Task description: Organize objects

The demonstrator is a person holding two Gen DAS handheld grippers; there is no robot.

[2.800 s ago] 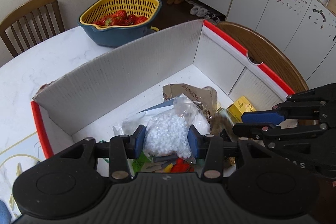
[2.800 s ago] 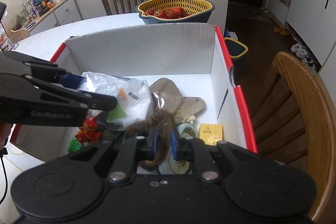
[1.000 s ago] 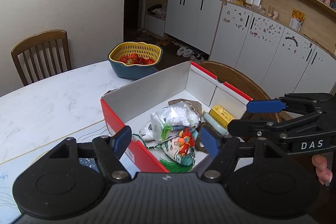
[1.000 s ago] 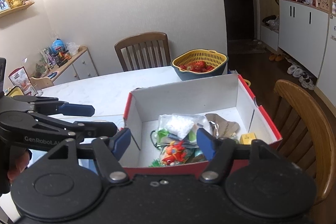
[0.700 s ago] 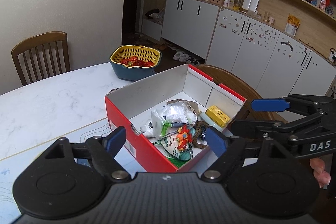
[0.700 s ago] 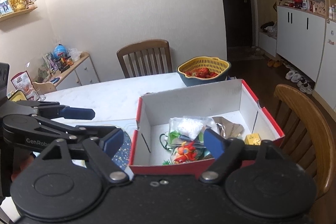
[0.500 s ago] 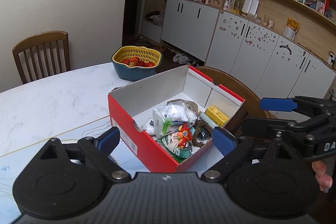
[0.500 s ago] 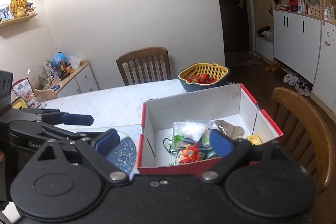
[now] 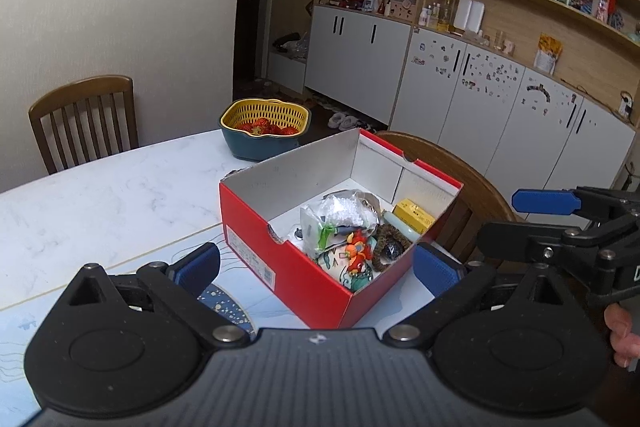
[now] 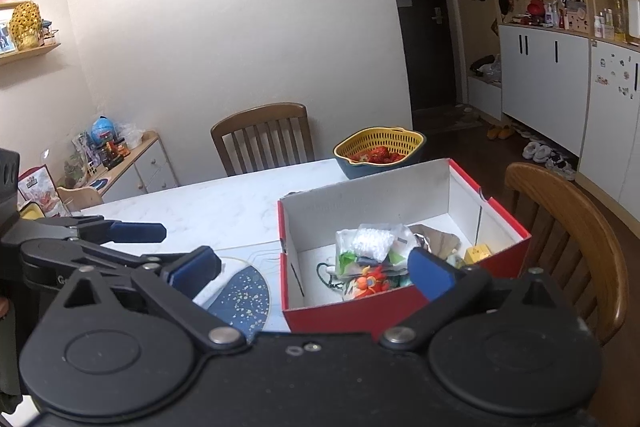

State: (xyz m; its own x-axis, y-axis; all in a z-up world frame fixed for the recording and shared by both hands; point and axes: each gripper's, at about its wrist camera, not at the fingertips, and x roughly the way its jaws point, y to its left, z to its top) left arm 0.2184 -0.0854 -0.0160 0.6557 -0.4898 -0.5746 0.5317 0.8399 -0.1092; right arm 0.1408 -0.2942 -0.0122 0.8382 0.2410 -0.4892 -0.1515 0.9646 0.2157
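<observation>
Left wrist: red shoebox holds packets; basket holds strawberries.

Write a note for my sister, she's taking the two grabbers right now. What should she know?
Left gripper: jaws opening wide, nothing between them.
Right gripper: the same, opening and empty.
Both hang short of the red box on the white table.
Done: the clear bag of white bits, orange toy, brown hair tie and yellow packet lie in the box.
Left: the strawberry basket stands behind the box; no loose item shows beside it, so the job looks about finished.
</observation>
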